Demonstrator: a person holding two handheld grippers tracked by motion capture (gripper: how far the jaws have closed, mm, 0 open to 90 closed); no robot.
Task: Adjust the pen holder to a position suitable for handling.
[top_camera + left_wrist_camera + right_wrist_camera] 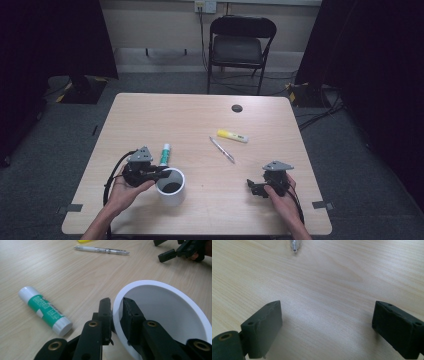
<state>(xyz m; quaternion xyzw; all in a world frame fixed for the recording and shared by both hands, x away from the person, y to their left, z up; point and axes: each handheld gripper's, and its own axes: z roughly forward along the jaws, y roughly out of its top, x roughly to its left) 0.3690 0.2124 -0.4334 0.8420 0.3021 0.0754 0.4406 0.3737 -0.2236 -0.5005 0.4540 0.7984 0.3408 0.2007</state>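
A white cup [171, 186] stands upright near the table's front left. My left gripper [161, 173] is shut on its rim: in the left gripper view one jaw is outside the white cup [175, 302] and one inside, with the left gripper [116, 308] pinching the wall. A green-and-white glue stick [164, 154] [45, 310] lies just beyond it. A silver pen [222, 149] [102, 250] and a yellow marker [232, 135] lie mid-table. My right gripper [254, 187] [327, 325] hovers open over bare wood at the front right, the pen's tip [294, 245] ahead of it.
A small black round cap [236, 108] lies near the table's [150, 115] far edge. A black folding chair [239, 47] stands behind the table. Dark curtains hang at both sides, and cables run on the floor at the right.
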